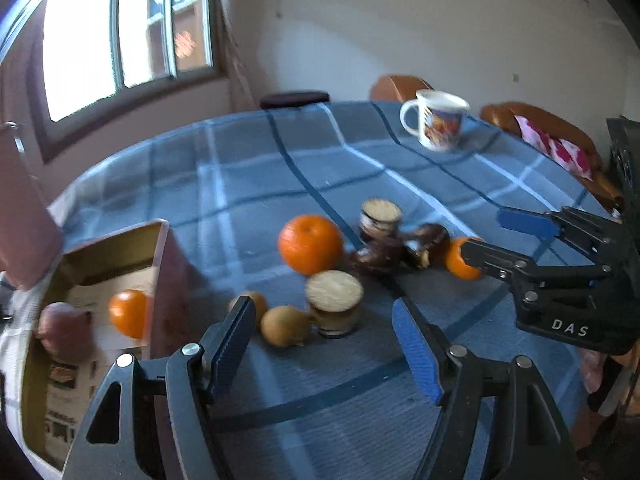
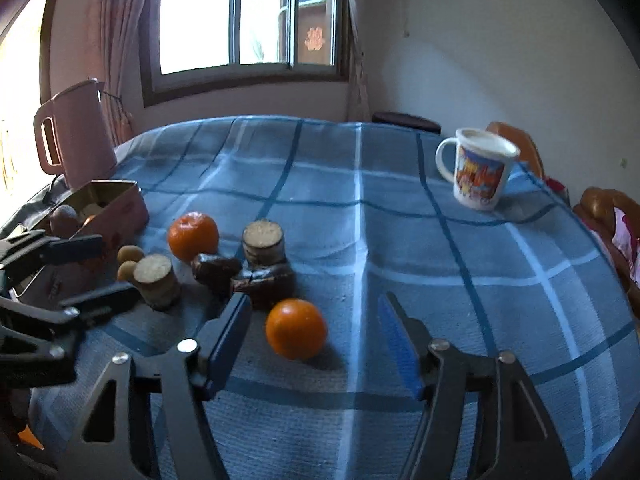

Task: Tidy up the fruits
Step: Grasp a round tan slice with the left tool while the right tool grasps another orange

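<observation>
A small orange (image 2: 296, 334) lies on the blue checked tablecloth between the fingers of my right gripper (image 2: 314, 304), which is open with gaps on both sides of the fruit. In the left wrist view that orange (image 1: 460, 260) sits by the right gripper (image 1: 482, 232). My left gripper (image 1: 322, 312) is open and empty, just before two brown kiwis (image 1: 286, 326). A bigger orange (image 1: 310, 244) rests mid-table. The pink tin box (image 1: 164, 280) at the left holds an orange (image 1: 128, 314) and a reddish fruit (image 1: 66, 330).
Two cut beige cylinders (image 1: 336, 304) (image 1: 380, 220) and dark brown lumps (image 1: 400, 250) lie among the fruit. A printed mug (image 2: 478, 172) stands at the far right, a pink jug (image 2: 78, 132) behind the box. Brown chairs (image 2: 604, 208) line the table's right edge.
</observation>
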